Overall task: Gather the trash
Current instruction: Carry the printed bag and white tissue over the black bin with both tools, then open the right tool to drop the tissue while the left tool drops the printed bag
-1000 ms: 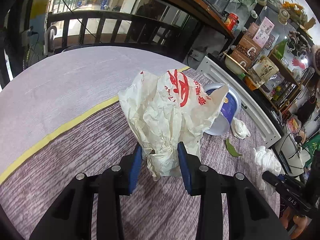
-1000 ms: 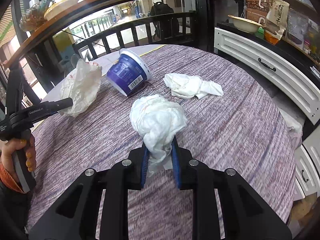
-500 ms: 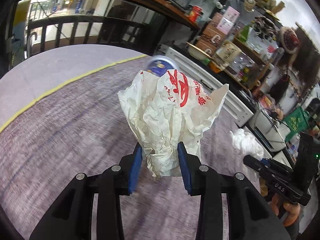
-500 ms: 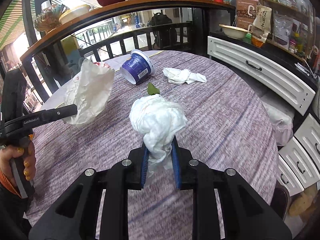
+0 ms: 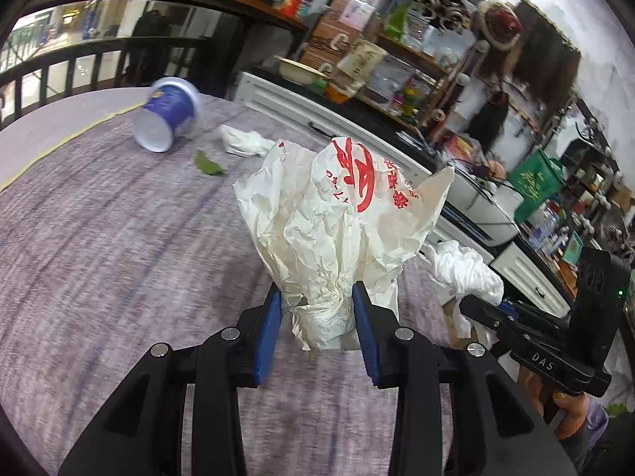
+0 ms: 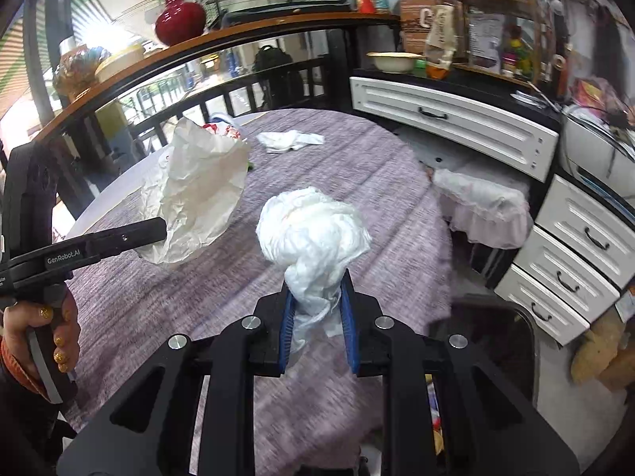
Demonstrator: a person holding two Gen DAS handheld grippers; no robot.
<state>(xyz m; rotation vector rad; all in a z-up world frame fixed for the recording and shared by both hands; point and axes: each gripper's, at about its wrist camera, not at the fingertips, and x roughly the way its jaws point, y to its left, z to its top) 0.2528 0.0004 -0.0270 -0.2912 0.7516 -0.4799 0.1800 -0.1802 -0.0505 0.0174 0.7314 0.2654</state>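
We saw the left gripper clenched on the gathered neck of a crumpled white paper bag with red printing, its blue pads narrowed to the width of that bunched neck and pressing it from both sides. The bag stood up out of the jaws, clear of the purple-grey tablecloth below. The right gripper was closed tighter on the twisted tail of a white tissue wad, which bulged above the pads and hung over the table's near edge. Beside that edge, low on the right, a dark bin showed.

On the cloth, well apart from both tools, lay a tipped blue-and-white cup, a green leaf just beside it, and another crumpled tissue. A hand gripped the left tool's handle.
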